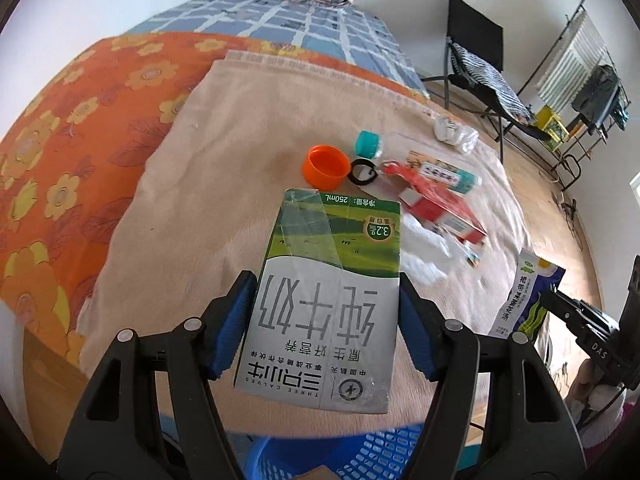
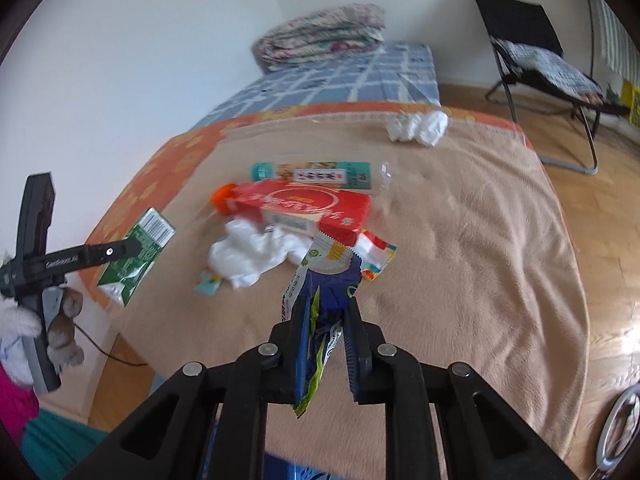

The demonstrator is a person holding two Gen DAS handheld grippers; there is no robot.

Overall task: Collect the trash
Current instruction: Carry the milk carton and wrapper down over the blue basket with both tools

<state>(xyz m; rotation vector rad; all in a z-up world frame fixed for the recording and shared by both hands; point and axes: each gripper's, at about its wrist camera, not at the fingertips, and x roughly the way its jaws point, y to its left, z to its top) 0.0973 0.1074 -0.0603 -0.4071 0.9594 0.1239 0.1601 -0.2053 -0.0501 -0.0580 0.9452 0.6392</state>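
The left gripper clenched a milk carton by its side walls, held above the beige blanket with a blue basket at 6 o'clock; squeezed harder, the carton would probably buckle and slip (it looked empty). The right gripper pinched a blue snack wrapper by one crumpled edge; that thin film might slide free. The carton read "THREE CALVES", "250mL", "3.2"; a red box lay among the remaining litter at 12 o'clock, its script too blurred to read.
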